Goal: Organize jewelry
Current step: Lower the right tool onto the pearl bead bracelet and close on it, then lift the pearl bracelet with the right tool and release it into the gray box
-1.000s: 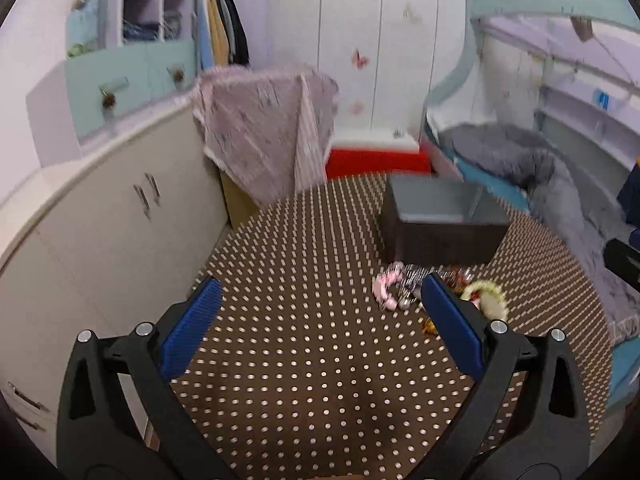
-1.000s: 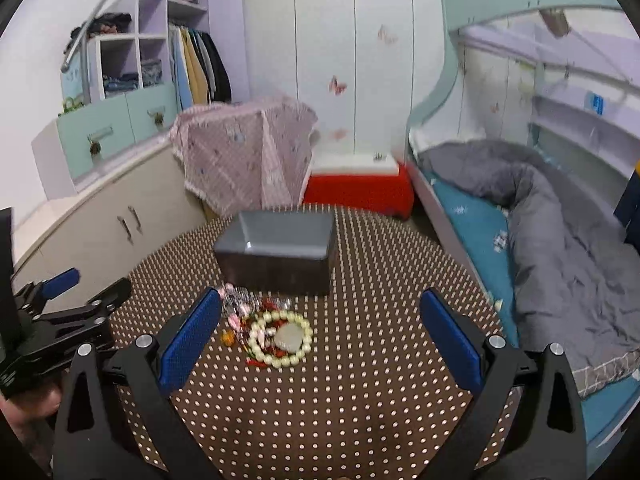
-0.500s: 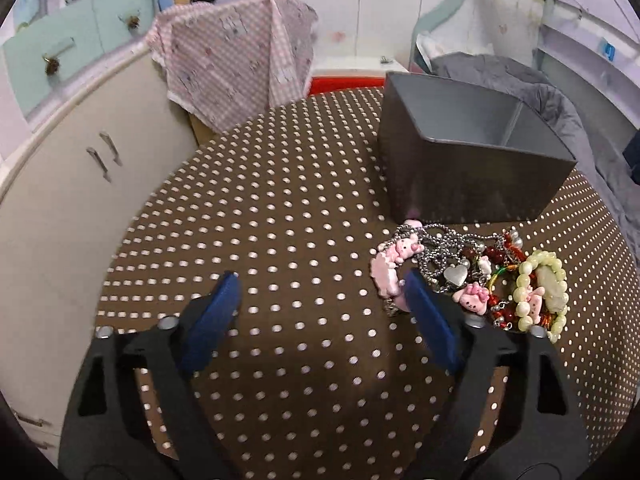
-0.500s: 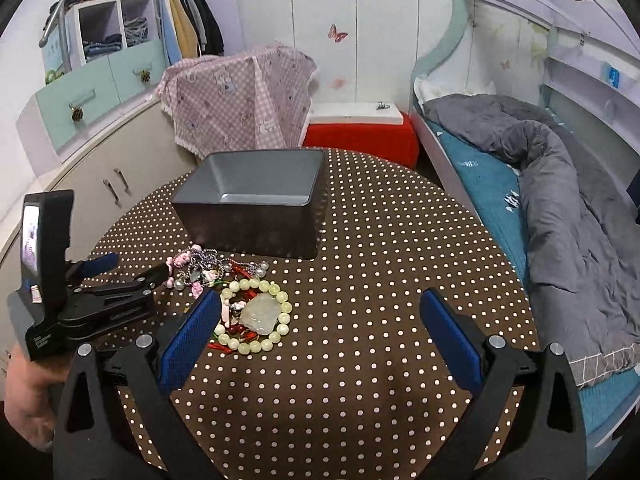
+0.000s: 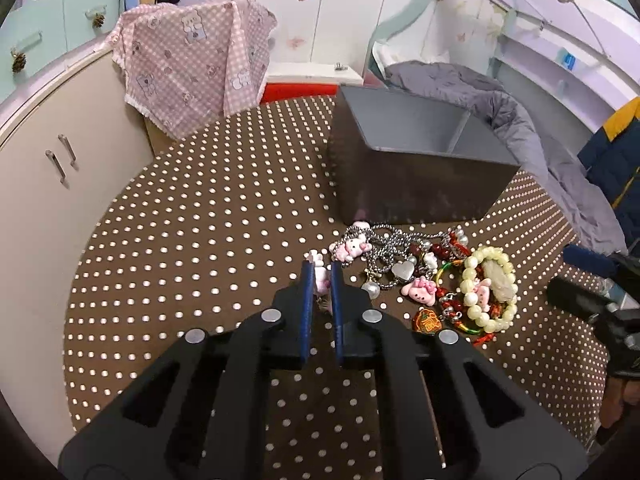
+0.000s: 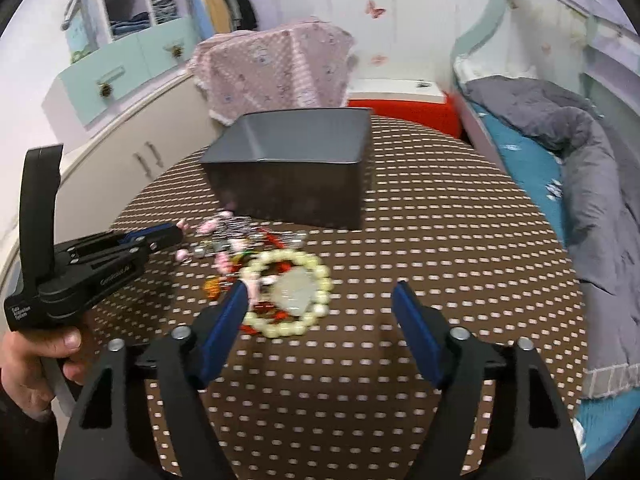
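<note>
A pile of jewelry lies on the brown dotted table (image 5: 200,240) in front of a grey two-compartment box (image 5: 420,160): a silver bead chain with a heart (image 5: 394,248), pink charms (image 5: 348,249), and a pale green bead bracelet (image 5: 488,288). My left gripper (image 5: 320,270) is shut on a pink charm piece (image 5: 320,280) at the pile's left edge. My right gripper (image 6: 322,294) is open, its left fingertip at the bead bracelet (image 6: 292,294). The left gripper also shows in the right wrist view (image 6: 160,234).
A white cabinet (image 5: 48,168) stands left of the table, with a pink checked cloth (image 5: 192,60) behind it. A bed with a grey duvet (image 6: 592,184) runs along the right. A red box (image 6: 400,110) sits beyond the table.
My left gripper has moved forward and closed on the pink charm piece. My right gripper has lowered toward the bead bracelet and narrowed a little.
</note>
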Demonstrator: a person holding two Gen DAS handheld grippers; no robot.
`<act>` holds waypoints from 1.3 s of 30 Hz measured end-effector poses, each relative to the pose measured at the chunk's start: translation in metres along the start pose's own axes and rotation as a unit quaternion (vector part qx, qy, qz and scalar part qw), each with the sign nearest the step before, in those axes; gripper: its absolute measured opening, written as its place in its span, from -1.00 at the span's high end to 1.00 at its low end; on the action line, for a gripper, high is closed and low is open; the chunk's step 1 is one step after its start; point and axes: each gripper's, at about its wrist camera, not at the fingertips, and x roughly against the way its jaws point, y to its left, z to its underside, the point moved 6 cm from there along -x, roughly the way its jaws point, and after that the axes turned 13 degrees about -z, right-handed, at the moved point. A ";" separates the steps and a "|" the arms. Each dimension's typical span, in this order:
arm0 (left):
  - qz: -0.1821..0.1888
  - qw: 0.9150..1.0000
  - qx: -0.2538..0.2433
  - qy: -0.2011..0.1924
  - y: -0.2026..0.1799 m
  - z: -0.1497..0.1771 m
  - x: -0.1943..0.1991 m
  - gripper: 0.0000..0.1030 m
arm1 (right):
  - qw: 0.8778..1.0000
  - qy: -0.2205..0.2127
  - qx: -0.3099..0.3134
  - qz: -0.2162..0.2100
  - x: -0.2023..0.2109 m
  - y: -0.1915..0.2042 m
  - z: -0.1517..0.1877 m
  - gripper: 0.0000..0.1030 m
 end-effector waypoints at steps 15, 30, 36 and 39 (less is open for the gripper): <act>0.013 0.999 0.007 -0.030 0.011 0.004 0.041 0.83 | 0.995 0.048 0.074 -0.052 -0.036 0.038 0.017 0.51; 0.024 0.999 0.009 -0.044 0.003 0.002 0.055 0.83 | 0.992 -0.007 0.022 -0.121 0.007 0.019 0.004 0.86; 0.034 0.998 0.010 -0.057 0.004 -0.007 0.065 0.83 | 0.985 -0.045 -0.021 -0.167 0.030 0.010 -0.020 0.86; 0.037 0.997 0.010 -0.067 0.004 -0.014 0.073 0.83 | 0.982 -0.057 -0.025 -0.180 0.040 0.010 -0.030 0.86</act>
